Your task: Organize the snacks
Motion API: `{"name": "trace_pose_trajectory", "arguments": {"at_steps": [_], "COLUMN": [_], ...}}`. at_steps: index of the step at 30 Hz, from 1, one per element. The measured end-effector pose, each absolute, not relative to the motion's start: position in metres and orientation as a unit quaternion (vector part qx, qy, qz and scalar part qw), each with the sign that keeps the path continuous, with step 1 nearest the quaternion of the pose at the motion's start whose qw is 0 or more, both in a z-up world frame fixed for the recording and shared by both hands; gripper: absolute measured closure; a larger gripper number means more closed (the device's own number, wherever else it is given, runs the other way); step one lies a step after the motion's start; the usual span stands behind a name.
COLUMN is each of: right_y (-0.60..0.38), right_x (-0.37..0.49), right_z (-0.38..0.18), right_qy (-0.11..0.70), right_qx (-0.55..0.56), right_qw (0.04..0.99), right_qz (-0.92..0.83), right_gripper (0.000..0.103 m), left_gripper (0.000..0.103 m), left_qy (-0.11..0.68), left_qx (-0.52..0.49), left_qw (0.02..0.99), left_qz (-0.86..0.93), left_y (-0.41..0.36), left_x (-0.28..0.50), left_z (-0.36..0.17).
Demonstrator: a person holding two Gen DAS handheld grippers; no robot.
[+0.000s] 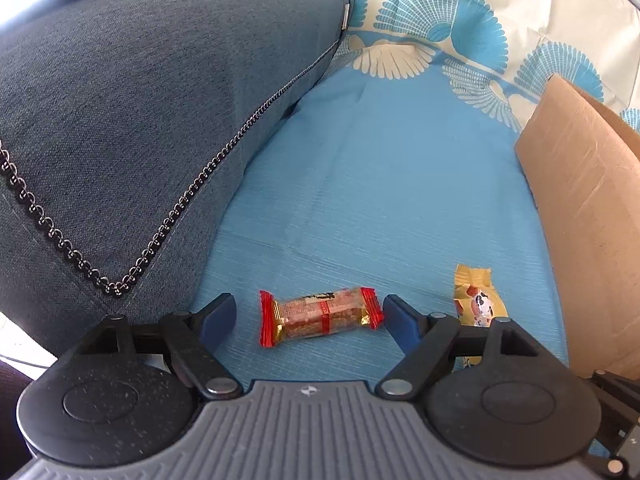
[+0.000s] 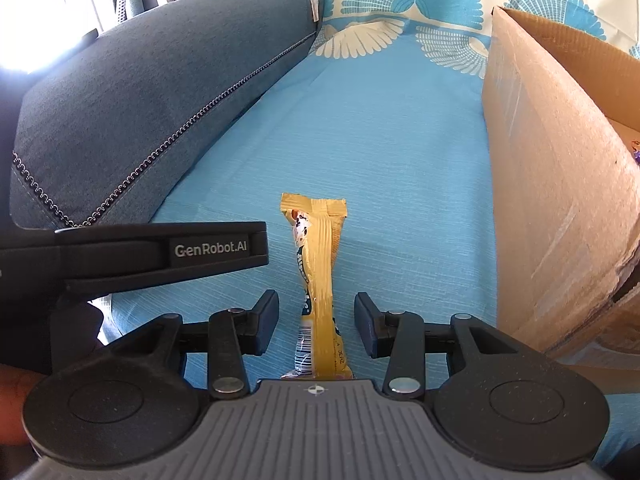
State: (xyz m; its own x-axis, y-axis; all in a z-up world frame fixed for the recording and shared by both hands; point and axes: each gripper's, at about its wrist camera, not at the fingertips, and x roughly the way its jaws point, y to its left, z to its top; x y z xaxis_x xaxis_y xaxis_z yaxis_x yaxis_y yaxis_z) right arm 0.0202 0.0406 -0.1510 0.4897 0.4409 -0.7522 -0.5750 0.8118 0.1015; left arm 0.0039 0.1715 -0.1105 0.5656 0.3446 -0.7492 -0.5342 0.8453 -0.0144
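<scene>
A dark grey cushion (image 1: pixel 140 128) (trimmed with beaded stitching) lies at the left on a blue patterned cloth (image 1: pixel 380 184), white fan motifs at its far end.

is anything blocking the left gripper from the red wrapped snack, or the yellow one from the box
Nothing visible does. The red-ended snack bar lies on the blue cover between the left gripper's open jaws. From the yellow snack packet, only bare cover runs to the cardboard box, whose wall it must clear.
</scene>
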Motion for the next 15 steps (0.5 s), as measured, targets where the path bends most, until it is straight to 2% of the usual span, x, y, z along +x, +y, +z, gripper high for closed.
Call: {"name": "trace_pose_trajectory", "arguments": {"at_steps": [3,9,11,15], "right_y": [0.0427,0.0404,0.0389,0.0349], "right_x": [0.0171,0.015,0.0137,0.0124], "right_z": [-0.1507,-0.149,-0.1475,-0.145], "right_qy": [0.405,0.396,0.389,0.379], "right_qx": [-0.09,-0.092,-0.092,-0.089], "right_qw": [0.861,0.867,0.871,0.876], "right_qz": [0.293,0.289,0.286,0.286], "right_gripper": [0.068,0.086,0.088,0.089], "left_gripper": [0.022,0.042,0.047,0.049], "left_qy": [0.39,0.38,0.375,0.365], "left_qx": [-0.114,-0.093,-0.09,-0.099], "left_qw": [0.877,0.881,0.883,0.884], "left_qz": [0.254,0.266,0.268,0.273], "left_y": [0.171,0.1698,0.1696,0.1728], "left_x": [0.0058,0.0074,0.0055,0.0033], "left_z": [-0.1111,-0.1095,-0.1076,-0.1043]}}
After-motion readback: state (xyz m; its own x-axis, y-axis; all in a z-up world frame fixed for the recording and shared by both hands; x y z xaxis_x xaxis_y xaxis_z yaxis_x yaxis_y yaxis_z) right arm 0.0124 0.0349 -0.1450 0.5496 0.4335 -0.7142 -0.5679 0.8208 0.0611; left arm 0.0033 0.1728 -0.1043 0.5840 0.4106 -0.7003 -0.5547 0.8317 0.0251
